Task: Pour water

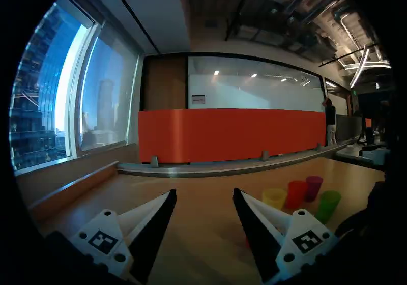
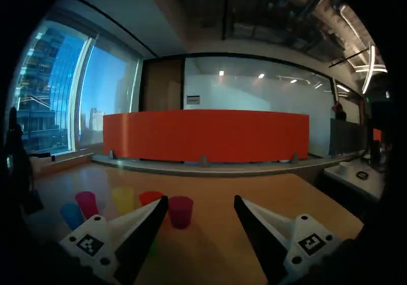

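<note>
Several small plastic cups stand on a wooden table (image 1: 203,219). In the left gripper view, a yellow cup (image 1: 274,197), a red cup (image 1: 296,193), a purple cup (image 1: 313,187) and a green cup (image 1: 328,205) sit to the right, beyond my open left gripper (image 1: 204,191). In the right gripper view, a blue cup (image 2: 71,215), a pink cup (image 2: 86,203), a yellow cup (image 2: 122,199) and a red cup (image 2: 150,197) line up at the left. A purple cup (image 2: 180,211) stands just ahead of my open right gripper (image 2: 201,198), near its left finger. Both grippers hold nothing.
An orange partition (image 1: 229,135) with a grey rail runs along the table's far edge. Large windows (image 1: 61,102) are on the left. Another desk (image 2: 356,175) with small items stands at the right. A person (image 1: 330,119) stands far off by the glass wall.
</note>
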### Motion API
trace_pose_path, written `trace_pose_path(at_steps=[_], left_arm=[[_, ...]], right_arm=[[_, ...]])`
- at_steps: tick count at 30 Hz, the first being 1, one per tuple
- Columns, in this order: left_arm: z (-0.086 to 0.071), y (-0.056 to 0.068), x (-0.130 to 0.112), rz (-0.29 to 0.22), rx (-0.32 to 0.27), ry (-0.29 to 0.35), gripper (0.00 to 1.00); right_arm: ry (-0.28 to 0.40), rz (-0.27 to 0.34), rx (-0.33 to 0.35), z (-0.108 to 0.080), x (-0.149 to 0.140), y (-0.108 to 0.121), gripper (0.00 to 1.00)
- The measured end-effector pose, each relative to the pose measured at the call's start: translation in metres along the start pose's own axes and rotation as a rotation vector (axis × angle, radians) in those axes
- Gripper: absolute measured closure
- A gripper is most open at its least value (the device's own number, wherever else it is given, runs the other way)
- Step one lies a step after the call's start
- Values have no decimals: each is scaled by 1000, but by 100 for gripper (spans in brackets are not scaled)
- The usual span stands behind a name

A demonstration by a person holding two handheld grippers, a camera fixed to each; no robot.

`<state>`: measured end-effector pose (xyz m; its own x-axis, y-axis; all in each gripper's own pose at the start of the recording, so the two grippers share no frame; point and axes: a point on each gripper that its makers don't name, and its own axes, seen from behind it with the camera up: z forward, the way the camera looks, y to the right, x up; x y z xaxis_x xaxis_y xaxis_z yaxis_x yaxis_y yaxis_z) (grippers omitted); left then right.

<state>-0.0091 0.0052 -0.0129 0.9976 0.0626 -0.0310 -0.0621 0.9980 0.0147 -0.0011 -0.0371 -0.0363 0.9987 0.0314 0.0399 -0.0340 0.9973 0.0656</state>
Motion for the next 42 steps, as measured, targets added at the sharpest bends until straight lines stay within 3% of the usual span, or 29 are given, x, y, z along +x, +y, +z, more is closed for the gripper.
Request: trace_pose_path(at_steps=[9,21,30,42], left_arm=[[-1,-7,-7,41,43,25,18],[-5,-21,-31,9,87,35,18],[-5,-17,-45,-21,94,28,18],[4,-8,-48,-12,81,34,18]], right_arm=[[-6,1,-10,0,6,-2,0],[-34,-18,-57,-2,1,5,0],[-48,-20,-67,-4,0,7,0],[-50,-20,-66,-2,3,5,0]])
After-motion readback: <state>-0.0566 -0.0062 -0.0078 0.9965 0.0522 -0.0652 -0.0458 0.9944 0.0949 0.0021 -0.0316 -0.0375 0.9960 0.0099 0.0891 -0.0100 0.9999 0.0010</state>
